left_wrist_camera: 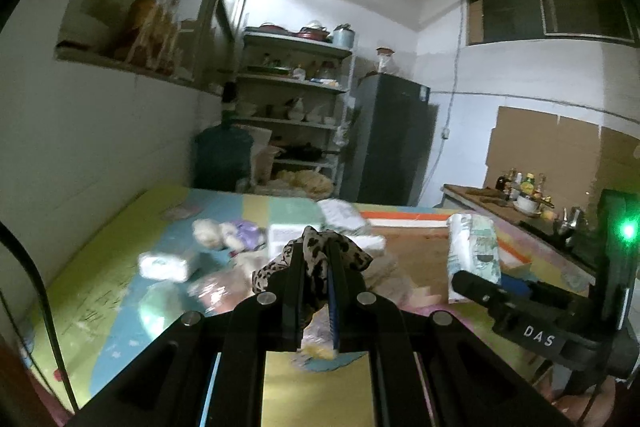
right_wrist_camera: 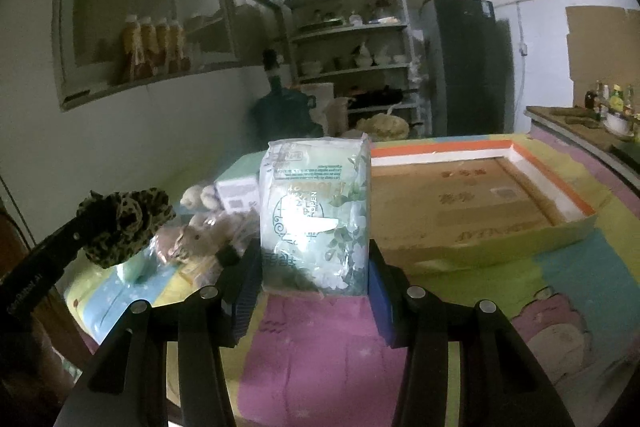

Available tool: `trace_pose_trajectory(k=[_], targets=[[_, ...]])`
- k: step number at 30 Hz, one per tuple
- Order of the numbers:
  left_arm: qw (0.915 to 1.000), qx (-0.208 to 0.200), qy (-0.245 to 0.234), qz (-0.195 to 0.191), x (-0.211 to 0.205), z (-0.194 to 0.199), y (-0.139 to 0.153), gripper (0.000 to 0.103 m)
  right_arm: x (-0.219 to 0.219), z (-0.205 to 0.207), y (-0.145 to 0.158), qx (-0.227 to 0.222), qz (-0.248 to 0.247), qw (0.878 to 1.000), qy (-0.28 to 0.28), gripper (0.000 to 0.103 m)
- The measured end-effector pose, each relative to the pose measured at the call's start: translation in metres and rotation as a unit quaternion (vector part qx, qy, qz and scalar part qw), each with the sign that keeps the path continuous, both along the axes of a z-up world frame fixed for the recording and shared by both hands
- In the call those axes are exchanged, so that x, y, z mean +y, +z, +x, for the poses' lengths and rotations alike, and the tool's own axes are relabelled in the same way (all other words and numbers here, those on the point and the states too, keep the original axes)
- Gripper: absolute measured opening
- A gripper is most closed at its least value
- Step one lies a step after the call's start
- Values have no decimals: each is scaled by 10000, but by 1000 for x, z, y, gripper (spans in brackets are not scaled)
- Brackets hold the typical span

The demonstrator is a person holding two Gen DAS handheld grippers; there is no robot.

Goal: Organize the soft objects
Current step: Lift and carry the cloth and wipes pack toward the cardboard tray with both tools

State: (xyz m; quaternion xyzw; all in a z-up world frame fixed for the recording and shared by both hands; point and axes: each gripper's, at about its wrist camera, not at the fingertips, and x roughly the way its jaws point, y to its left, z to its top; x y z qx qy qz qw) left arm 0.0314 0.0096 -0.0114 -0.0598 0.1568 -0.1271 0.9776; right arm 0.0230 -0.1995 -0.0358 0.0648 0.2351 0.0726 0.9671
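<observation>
Left gripper clamps scrunchie | right gripper clamps tissue pack

My left fingers pinch leopard-spotted cloth; right fingers grip a pale green, leaf-printed pack; pastel patchwork mat below.

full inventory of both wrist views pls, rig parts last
Leopard-print scrunchie: 1, tan and black, pinched in left gripper.
Tissue pack: 1, pale green floral, held in right gripper.
Plush toys: a few, beige and white, left side of mat.
White box: 1, behind toys.
Cardboard tray: 1, brown, orange-white rim, right of pack.
Play mat: 1, multicoloured, underneath.
Shelf rack: 1, white, back wall.
Fridge: 1, dark, beside rack.
Left gripper: black, shut.
Right gripper: black, fingers blue-padded.
</observation>
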Motion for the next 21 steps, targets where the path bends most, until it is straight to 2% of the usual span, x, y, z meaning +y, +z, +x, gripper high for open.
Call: trace_pose_trajectory(k=[12,21], targets=[[9975,-386,-585,81,-73,25,23,9,-55,-3,29,-282,-314,9979,-500,50],[9962,-253,-827,52,-124,58,25,9,-114,11,40,-132,-487,9953,-827,50]])
